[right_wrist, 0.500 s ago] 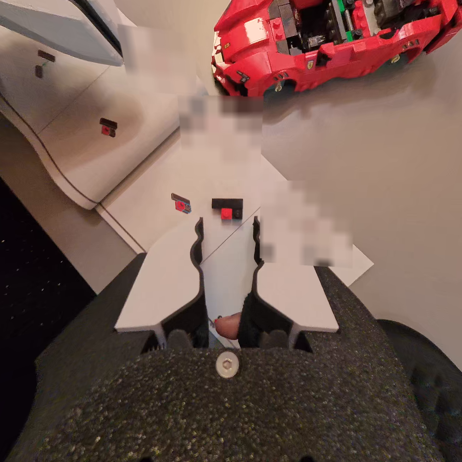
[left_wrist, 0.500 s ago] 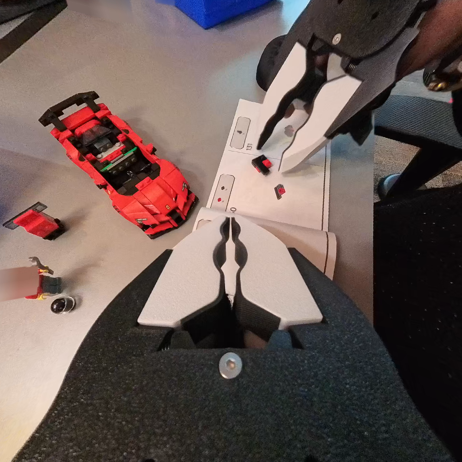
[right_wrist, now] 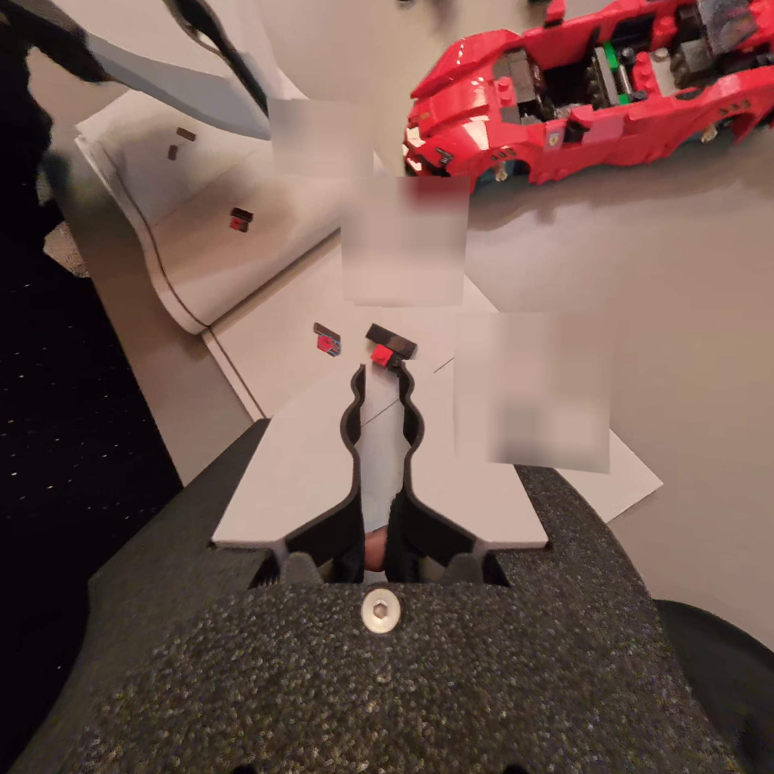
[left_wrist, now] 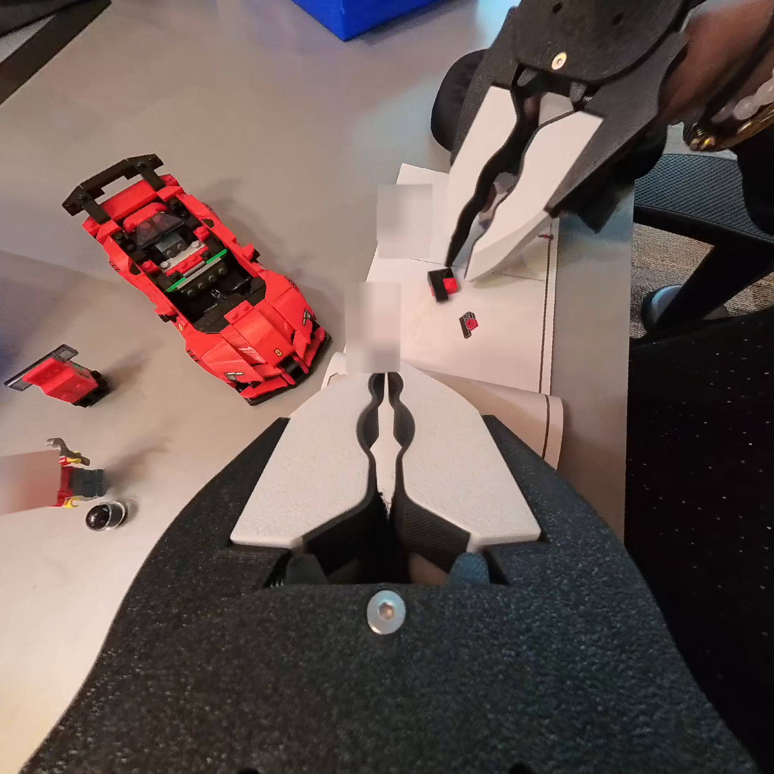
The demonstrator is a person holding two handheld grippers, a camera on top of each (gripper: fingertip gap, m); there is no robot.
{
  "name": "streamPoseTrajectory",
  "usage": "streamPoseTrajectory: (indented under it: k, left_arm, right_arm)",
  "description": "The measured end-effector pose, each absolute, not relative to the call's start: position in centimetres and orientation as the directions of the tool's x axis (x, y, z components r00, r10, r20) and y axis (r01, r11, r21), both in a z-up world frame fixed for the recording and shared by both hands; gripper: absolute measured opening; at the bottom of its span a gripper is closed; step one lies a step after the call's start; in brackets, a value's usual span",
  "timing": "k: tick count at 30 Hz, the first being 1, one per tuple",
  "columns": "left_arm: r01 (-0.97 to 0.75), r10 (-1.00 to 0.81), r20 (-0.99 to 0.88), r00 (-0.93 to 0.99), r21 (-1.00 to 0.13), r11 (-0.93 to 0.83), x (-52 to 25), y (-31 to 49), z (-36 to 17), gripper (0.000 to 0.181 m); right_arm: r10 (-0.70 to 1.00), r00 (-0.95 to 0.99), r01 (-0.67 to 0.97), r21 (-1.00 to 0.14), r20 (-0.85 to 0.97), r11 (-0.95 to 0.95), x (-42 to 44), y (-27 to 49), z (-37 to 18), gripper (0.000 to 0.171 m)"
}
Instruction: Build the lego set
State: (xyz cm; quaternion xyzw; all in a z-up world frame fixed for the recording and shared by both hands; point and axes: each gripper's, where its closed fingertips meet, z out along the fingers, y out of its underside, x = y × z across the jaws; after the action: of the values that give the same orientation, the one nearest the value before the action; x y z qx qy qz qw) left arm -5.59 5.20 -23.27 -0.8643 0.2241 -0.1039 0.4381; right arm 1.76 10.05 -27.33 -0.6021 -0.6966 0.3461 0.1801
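In the left wrist view, the red car (left_wrist: 197,289) is sitting at about ten o'clock on the grey table (left_wrist: 259,125), while the left gripper (left_wrist: 385,379) is hovering with its fingers nearly together and holding nothing. Toward two o'clock, the small black-and-red piece (left_wrist: 442,284) is lying on the open instruction booklet (left_wrist: 506,335), and the right gripper (left_wrist: 457,268) is poised just above it, fingers slightly apart and one tip seemingly touching. The piece is looking light, rigid and easily flicked, so gripping its two long sides seems best; the table edge is running close at three o'clock, with open room toward the car.

An office, by the look of it: a plain grey bench (left_wrist: 251,104), a black mesh office chair (left_wrist: 695,201) beside it on carpet.
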Motion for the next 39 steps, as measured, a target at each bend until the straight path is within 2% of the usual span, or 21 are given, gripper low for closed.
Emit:
streamPoseTrajectory:
  k: [6, 16, 20, 27, 33, 39]
  left_arm:
    - [-0.307, -0.495, -0.019, 0.869, -0.804, -0.509, -4.9, 5.6, -23.2, 0.001]
    - [-0.353, -0.579, -0.012, 0.816, -0.803, -0.480, -1.2, 6.5, -23.5, 0.001]
    - [-0.361, -0.586, -0.016, 0.810, -0.801, -0.478, -0.8, 6.7, -23.5, 0.001]
    - [-0.356, -0.569, -0.020, 0.822, -0.798, -0.487, -1.1, 6.7, -23.4, 0.001]
    - [-0.343, -0.546, -0.024, 0.838, -0.801, -0.491, -1.5, 6.9, -23.1, 0.001]
    - [-0.322, -0.521, -0.018, 0.854, -0.805, -0.499, -2.0, 7.1, -22.8, 0.002]
  right_arm:
    - [0.989, -0.125, 0.716, -0.698, -0.078, 0.035, 3.7, 12.8, -26.2, 0.012]
    - [0.996, 0.031, 0.801, -0.598, 0.082, 0.024, 8.7, 18.2, -28.2, 0.012]
    - [0.997, 0.031, 0.755, -0.655, 0.072, 0.024, 8.9, 18.5, -28.0, 0.011]
    - [0.990, 0.009, 0.750, -0.656, 0.138, 0.084, 9.9, 19.5, -27.4, 0.002]
    - [0.983, 0.038, 0.738, -0.668, 0.180, 0.094, 9.4, 20.8, -25.6, 0.012]
    - [0.996, 0.030, 0.676, -0.736, 0.084, 0.042, 8.7, 20.2, -24.6, 0.014]
